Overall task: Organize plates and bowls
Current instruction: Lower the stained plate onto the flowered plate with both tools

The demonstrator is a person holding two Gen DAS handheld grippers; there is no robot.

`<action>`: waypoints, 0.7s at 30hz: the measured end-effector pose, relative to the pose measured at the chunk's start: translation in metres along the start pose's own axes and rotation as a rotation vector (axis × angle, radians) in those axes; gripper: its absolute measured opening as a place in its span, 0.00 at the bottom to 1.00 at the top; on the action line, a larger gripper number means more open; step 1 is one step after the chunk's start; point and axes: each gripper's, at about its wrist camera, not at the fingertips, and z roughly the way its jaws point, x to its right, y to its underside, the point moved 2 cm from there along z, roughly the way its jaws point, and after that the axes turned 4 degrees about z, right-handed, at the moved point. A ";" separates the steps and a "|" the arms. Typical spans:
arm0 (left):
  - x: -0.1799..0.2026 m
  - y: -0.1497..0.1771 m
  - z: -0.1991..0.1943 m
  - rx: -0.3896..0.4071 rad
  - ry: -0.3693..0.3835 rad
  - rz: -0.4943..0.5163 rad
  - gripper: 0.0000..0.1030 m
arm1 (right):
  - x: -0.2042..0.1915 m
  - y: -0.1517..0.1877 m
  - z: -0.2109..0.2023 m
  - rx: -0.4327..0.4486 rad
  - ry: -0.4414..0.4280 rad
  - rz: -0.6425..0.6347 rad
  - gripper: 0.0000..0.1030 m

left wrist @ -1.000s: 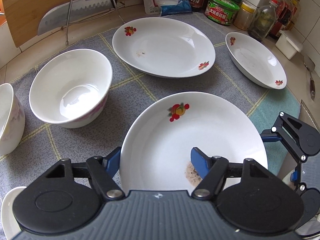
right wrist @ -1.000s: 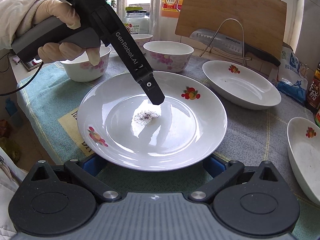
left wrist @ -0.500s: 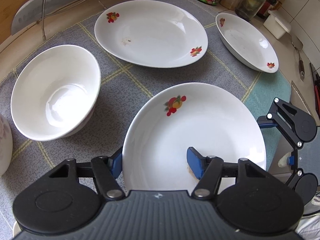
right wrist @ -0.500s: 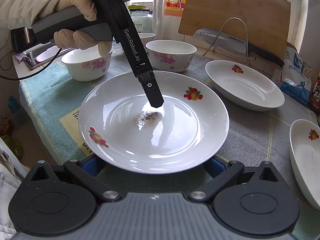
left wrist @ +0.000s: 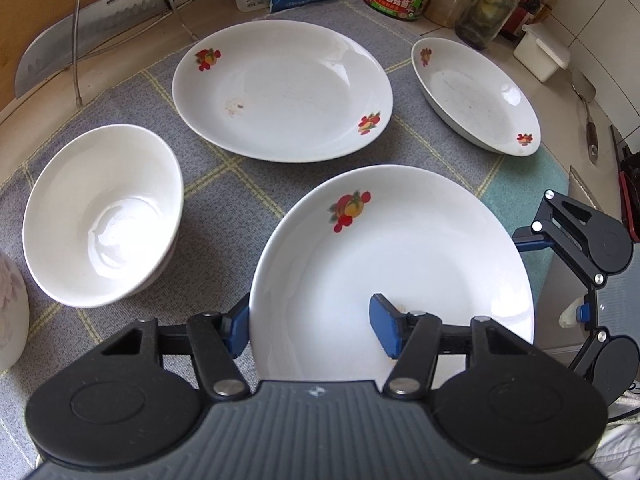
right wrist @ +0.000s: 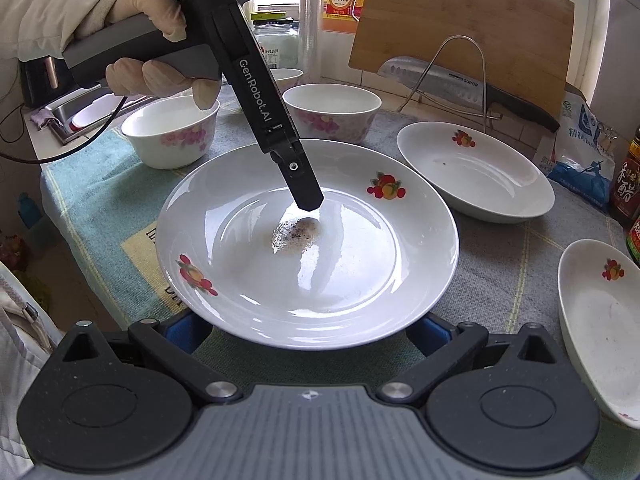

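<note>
From my left wrist camera I read the counter from nine o'clock round to three: a white bowl (left wrist: pixel 100 216) sits alone at nine, a large plate (left wrist: pixel 282 90) lies flat at twelve, a smaller dish (left wrist: pixel 476 96) lies at two, and the near plate (left wrist: pixel 394 268) fills the centre with my left gripper (left wrist: pixel 316 328) straddling its rim — one blue finger (left wrist: pixel 236 326) outside the edge, the other on the inner face. I judge the jaws are gripping that near plate, though the contact itself is partly hidden. Its far edge looks slightly lifted off the checked cloth (left wrist: pixel 224 184), but I cannot be sure. At three o'clock my right gripper (left wrist: pixel 576 268) waits just beside the plate's edge. From the right wrist camera its jaws are spread wide, both fingers under the plate's near rim and holding nothing. That view also shows two floral bowls (right wrist: pixel 170 136) at ten and eleven o'clock and a dark smear (right wrist: pixel 296 232) of residue in the plate's middle. As for progress, nothing is stacked yet — three plates lie apart, the bowls stand separately. I take this as the first pick; gathering plates together and nesting bowls all remains.
</note>
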 end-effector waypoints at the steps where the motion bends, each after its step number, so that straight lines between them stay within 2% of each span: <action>1: 0.003 -0.003 -0.002 0.006 0.001 0.001 0.57 | 0.002 -0.001 -0.003 0.001 0.000 0.000 1.00; 9: 0.025 -0.034 -0.010 0.053 0.016 0.028 0.57 | 0.027 -0.004 -0.027 0.013 0.028 -0.005 1.00; 21: 0.073 -0.116 0.015 0.107 0.047 0.131 0.57 | 0.098 0.007 -0.062 0.022 0.141 0.029 1.00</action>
